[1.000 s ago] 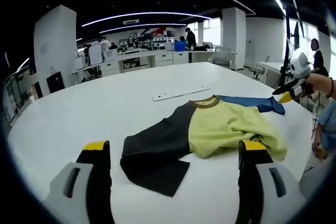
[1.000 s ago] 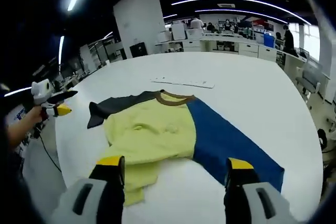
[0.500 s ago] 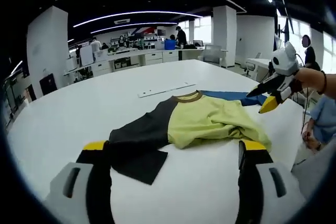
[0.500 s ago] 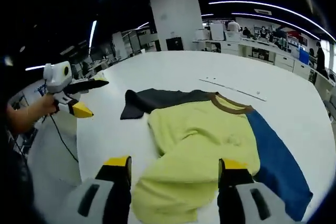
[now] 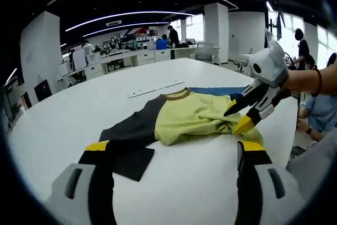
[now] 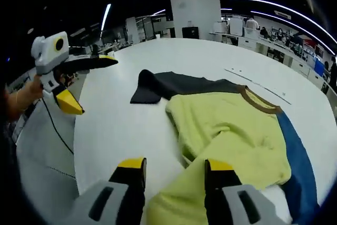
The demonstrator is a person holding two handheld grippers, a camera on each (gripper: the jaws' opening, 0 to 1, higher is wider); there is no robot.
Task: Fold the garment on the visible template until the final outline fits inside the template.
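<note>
My right claw (image 6: pixel 169 165) straddles the shirt (image 6: pixel 231 130) hem, released; left claw (image 5: pixel 174 148) gapes too (bare table (image 5: pixel 79 109) all round, office behind).

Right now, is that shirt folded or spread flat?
Neither: the shirt lies crumpled. Its yellow body is bunched in ridges, while the black sleeve lies spread on the white table.

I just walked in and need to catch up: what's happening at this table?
A person with a gripper in each hand is working on a shirt that lies rumpled, not yet folded, on a white table. The right gripper is open at the bunched yellow hem. The left gripper is open near the black sleeve, holding nothing. A white strip lies beyond the collar.
</note>
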